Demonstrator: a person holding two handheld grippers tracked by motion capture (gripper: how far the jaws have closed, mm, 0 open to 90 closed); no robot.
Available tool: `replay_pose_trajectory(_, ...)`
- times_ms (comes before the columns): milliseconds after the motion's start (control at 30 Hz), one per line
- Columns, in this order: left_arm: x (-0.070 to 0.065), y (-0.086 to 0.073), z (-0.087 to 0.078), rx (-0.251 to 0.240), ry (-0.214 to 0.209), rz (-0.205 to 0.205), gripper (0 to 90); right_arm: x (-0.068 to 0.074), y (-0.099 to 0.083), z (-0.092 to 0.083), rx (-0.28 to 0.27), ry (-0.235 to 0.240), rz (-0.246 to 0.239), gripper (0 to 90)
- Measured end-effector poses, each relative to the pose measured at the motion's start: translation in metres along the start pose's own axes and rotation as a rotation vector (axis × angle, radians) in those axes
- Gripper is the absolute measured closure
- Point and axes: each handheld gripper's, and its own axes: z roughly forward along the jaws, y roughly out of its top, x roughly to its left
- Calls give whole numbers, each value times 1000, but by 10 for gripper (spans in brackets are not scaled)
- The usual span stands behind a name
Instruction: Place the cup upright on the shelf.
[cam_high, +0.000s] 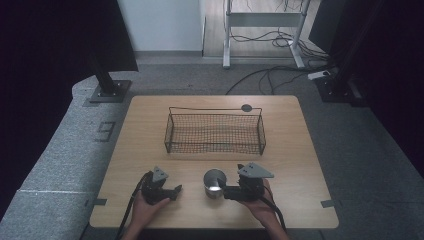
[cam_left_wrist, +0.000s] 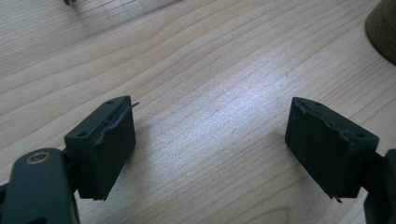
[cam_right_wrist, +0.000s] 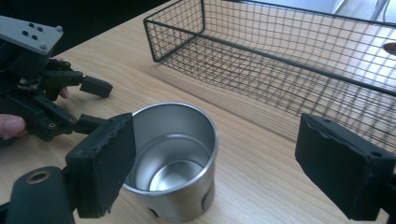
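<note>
My right tongs (cam_right_wrist: 215, 163) stand open just beside the steel cup (cam_right_wrist: 175, 158), one pad at its rim (not pressing it). My left tongs (cam_left_wrist: 210, 144) gape over bare desk (cam_left_wrist: 210, 70), nothing between them. The cup stands upright near the desk's front edge, the wire basket (cam_high: 215, 132) beyond it.

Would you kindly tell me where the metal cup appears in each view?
High view: metal cup, front centre, beside the right gripper.
Left gripper view: not identifiable.
Right gripper view: cup, bottom centre, between the open jaws.
Shared landmark: wire basket, behind the cup.
</note>
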Motion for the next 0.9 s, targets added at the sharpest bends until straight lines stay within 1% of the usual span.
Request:
replay_pose_trajectory(133, 0, 0, 0, 0, 0, 0, 162, 3, 0, 4, 4, 9, -3, 118)
replay_pose_trajectory(167, 0, 0, 0, -1, 0, -1, 161, 6, 1, 9, 9, 17, -7, 117)
replay_pose_trajectory(367, 0, 0, 0, -2, 0, -2, 161, 11, 5, 20, 16, 41, -24, 113)
replay_pose_trajectory(500, 0, 0, 0, -2, 0, -2, 161, 13, 6, 23, 12, 47, -24, 110)
replay_pose_trajectory(633, 0, 0, 0, -1, 0, -1, 162, 17, 2, 24, 27, 62, -28, 96)
replay_pose_trajectory(733, 0, 0, 0, 0, 0, 0, 161, 19, -1, 24, 36, 60, -35, 84)
replay_pose_trajectory(900, 0, 0, 0, -1, 0, -1, 162, 19, -4, 25, 43, 57, -32, 74)
